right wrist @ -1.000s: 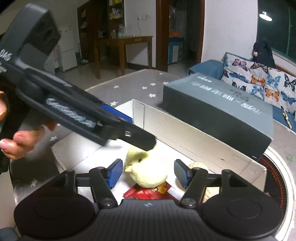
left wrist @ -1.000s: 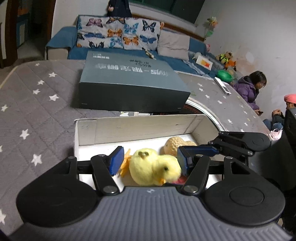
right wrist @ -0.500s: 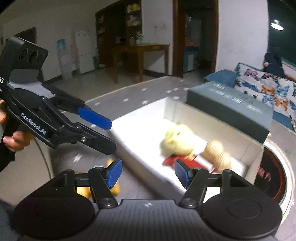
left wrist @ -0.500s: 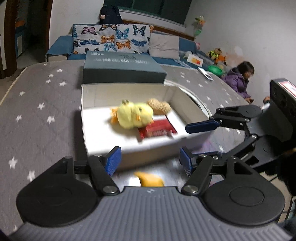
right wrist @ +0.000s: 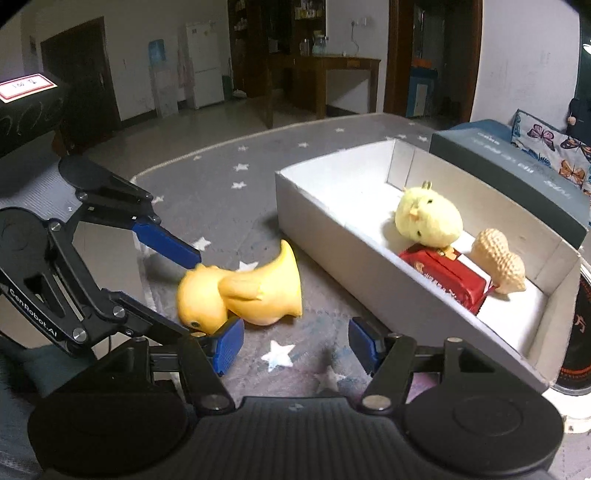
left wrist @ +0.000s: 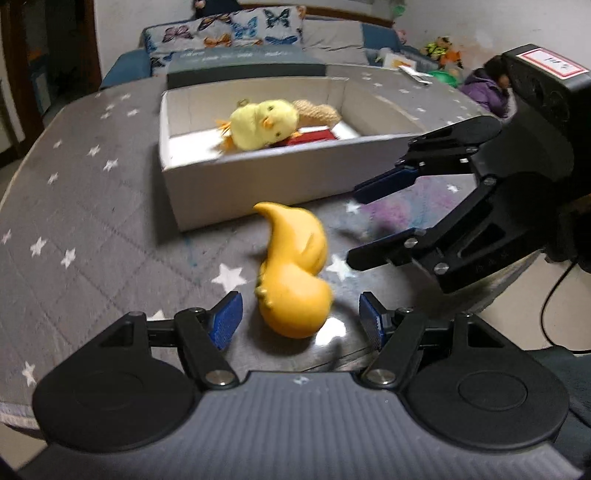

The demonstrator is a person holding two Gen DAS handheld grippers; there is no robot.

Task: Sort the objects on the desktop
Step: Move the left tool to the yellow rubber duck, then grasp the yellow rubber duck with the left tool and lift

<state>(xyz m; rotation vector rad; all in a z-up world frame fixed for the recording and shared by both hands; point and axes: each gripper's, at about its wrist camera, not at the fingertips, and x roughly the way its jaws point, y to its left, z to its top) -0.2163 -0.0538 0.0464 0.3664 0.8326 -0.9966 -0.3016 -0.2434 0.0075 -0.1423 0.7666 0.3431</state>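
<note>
While both the left tool (left wrist: 297,319) and right tool (right wrist: 291,345) gape wide, gripping nothing, the rubber duck (left wrist: 293,271) lies toppled on the surface (left wrist: 92,229) just outside the box (left wrist: 258,184), where an off-centre pinch on its rounded body could squirt it away.

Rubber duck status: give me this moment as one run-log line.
rubber duck: on its side on tablecloth, outside white box | left gripper: open, straddling duck's head | right gripper: open, empty | boxed: plush chick, peanut toy, red packet

Butterfly cushions (left wrist: 236,26) on sofa, fridge (right wrist: 205,64) behind
</note>
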